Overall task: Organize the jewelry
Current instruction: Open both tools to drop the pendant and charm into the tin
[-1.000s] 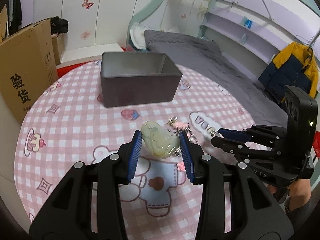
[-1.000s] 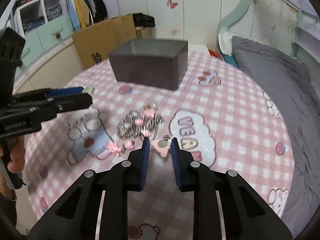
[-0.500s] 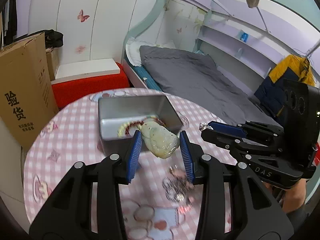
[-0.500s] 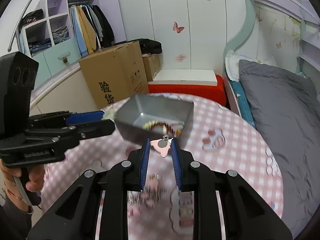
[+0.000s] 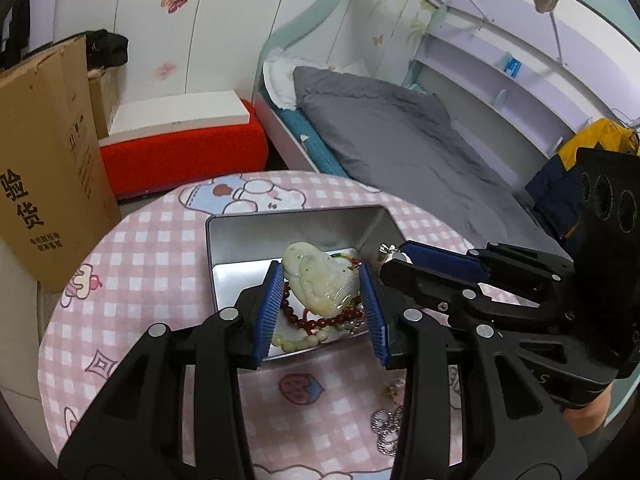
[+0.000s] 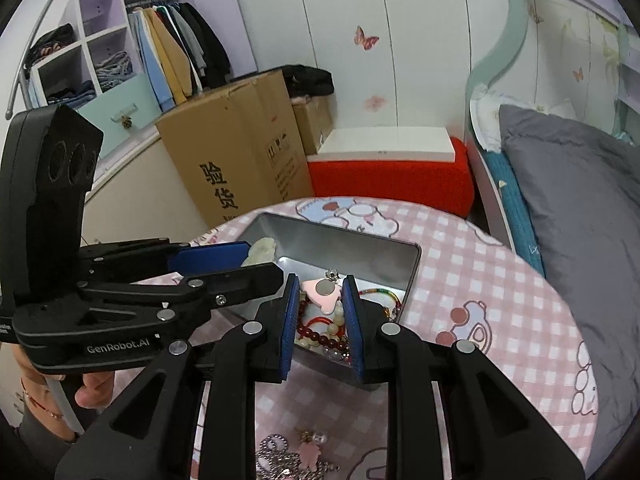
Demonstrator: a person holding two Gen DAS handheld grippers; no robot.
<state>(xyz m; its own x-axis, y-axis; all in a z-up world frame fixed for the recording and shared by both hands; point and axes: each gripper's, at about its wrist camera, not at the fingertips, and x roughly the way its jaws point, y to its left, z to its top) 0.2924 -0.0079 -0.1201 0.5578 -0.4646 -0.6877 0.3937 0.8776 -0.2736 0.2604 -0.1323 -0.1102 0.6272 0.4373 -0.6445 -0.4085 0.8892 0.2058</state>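
Nearest, on the pink checked tablecloth [image 5: 160, 240]: a small heap of silver chain [image 6: 280, 460] with pink charms, lying loose just in front of the tin.

Left gripper [image 5: 320, 280]: held level above the tin's near edge and reaching in over it, fingers pointing toward the bed. Its blue pads [image 5: 267, 312] are pressed against both sides of a pale green jade pendant [image 5: 318, 282], which hangs clear above the tin's contents. In the right wrist view the same gripper [image 6: 248, 256] comes in from the left, with the pendant's pale edge showing beyond its tips and the person's hand [image 6: 90, 390] wrapped round its grip, a red string at the wrist.

Right gripper [image 6: 320, 292]: also over the tin's near side, close beside the left one, fingers angled a little downward. Its jaws pinch a pink charm [image 6: 325, 296] with a round silver disc and a small metal loop on top. From the left wrist view it [image 5: 394, 254] crosses in from the right with its tip over the tin's right rim.

Metal tin [image 5: 288, 224]: rectangular, open, standing on the cloth. Inside lie red bead bracelets [image 5: 320, 322], pale beads [image 6: 320, 330] and a thin multicoloured cord [image 6: 378, 293].

Beyond the table: a cardboard box [image 6: 240, 152], a red bench with a white top [image 5: 180, 144], a bed with grey bedding [image 5: 400, 132], and an open wardrobe [image 6: 168, 56].
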